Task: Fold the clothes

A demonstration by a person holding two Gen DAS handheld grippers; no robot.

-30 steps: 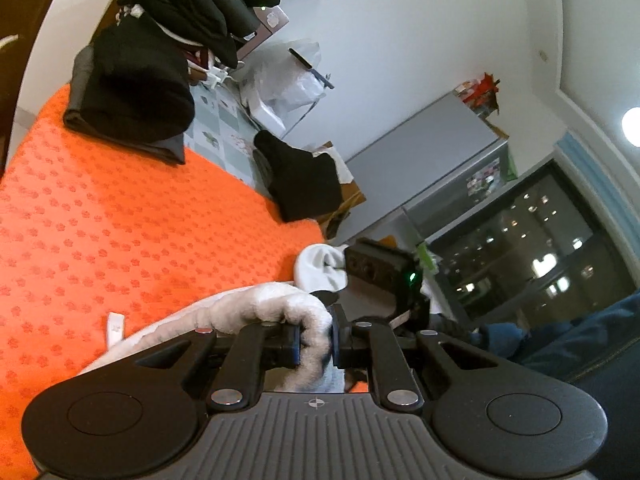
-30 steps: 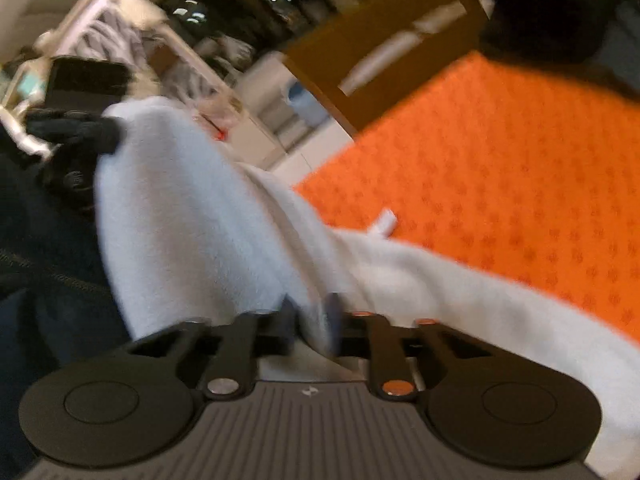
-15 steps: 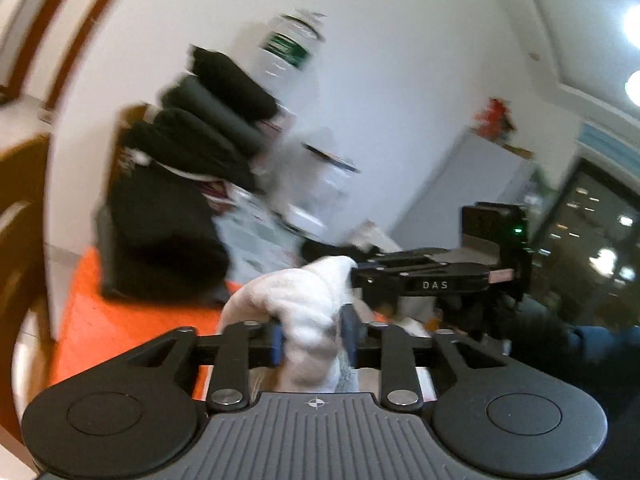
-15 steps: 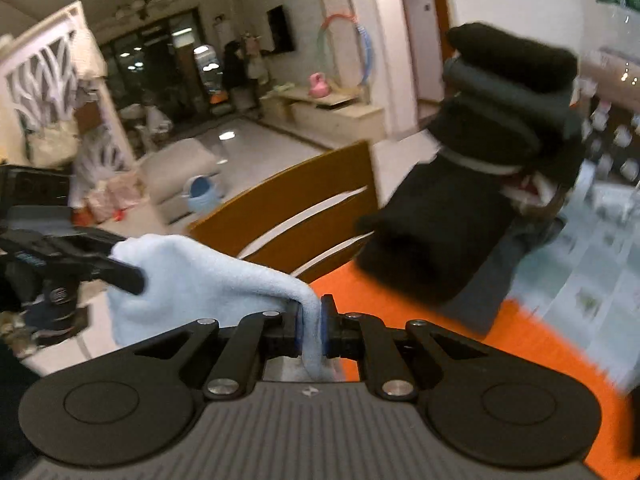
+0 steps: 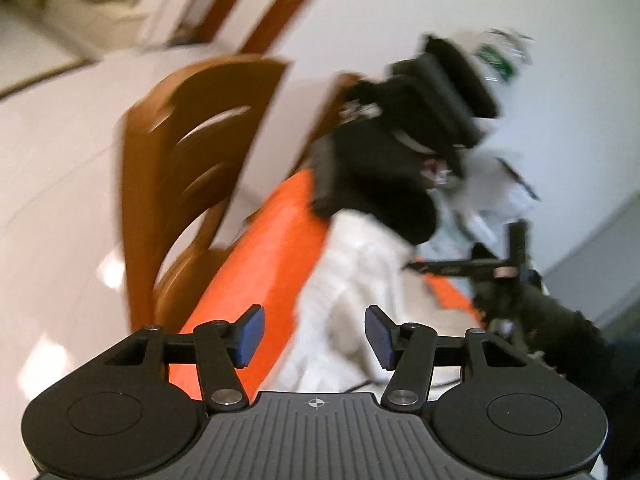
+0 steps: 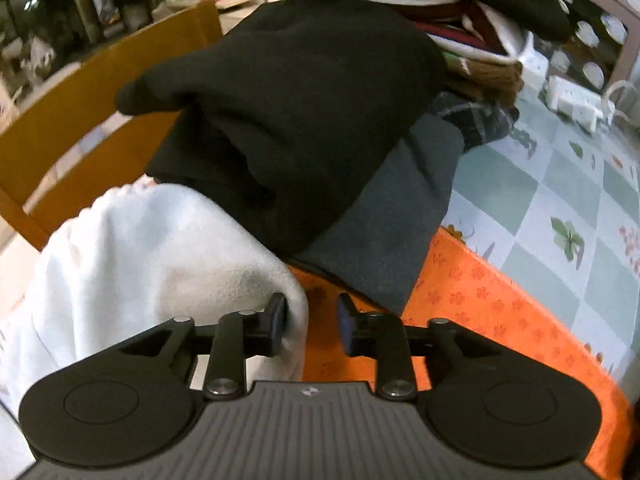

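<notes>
Both left tongs and right tongs stand released; white garment lies bunched beside the dark folded stack on the orange-covered bench, its folding apparently unfinished.

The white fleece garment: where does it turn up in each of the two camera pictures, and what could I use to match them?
Left wrist view: the white fleece garment lies in the centre on the orange cloth, just beyond the open left gripper.
Right wrist view: it fills the lower left, one fold beside the open right gripper.
Shared landmark: the black clothes pile directly behind it.
</notes>
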